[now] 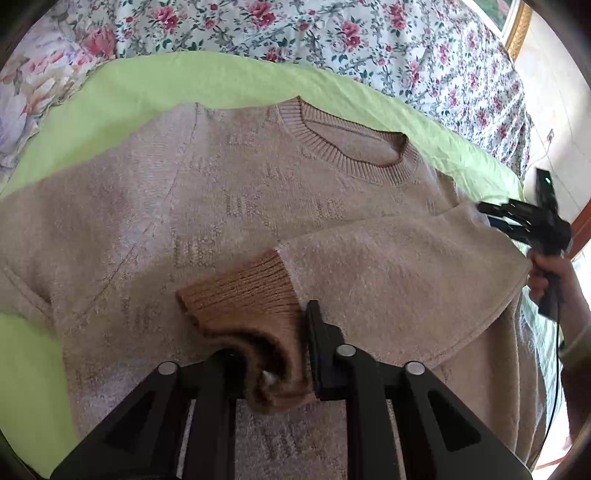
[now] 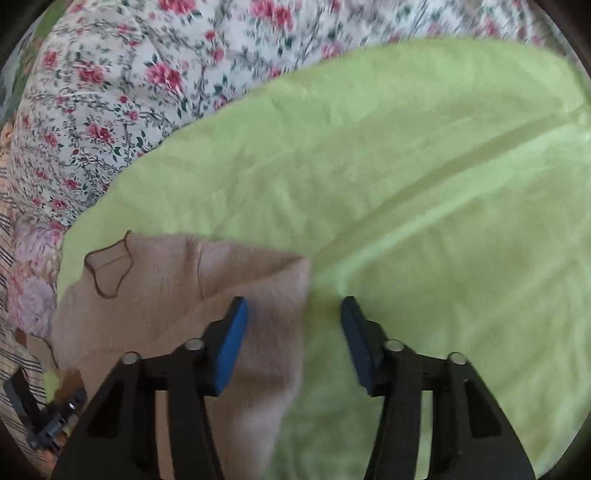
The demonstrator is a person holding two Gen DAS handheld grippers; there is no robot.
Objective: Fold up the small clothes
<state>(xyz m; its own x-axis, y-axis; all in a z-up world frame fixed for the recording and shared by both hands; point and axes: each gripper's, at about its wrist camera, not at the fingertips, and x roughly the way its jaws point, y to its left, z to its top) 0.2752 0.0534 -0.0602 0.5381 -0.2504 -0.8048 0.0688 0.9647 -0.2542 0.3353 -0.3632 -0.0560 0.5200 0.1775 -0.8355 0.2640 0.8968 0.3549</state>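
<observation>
A tan knit sweater (image 1: pixel 229 206) lies flat on a light green sheet (image 1: pixel 155 85), neck hole at the far side. Its right sleeve is folded across the chest. My left gripper (image 1: pixel 273 354) is shut on that sleeve's brown ribbed cuff (image 1: pixel 243 295) and holds it over the sweater's middle. My right gripper (image 2: pixel 293 306) is open and empty, hovering over the sweater's right edge (image 2: pixel 207 295) and the green sheet (image 2: pixel 424 184). The right gripper also shows in the left wrist view (image 1: pixel 491 214), at the sweater's right shoulder.
A floral bedspread (image 1: pixel 332 33) covers the bed beyond the green sheet, also in the right wrist view (image 2: pixel 122 92). A pastel floral pillow (image 1: pixel 33 81) lies at the far left. A gold frame (image 1: pixel 519 29) stands at the far right.
</observation>
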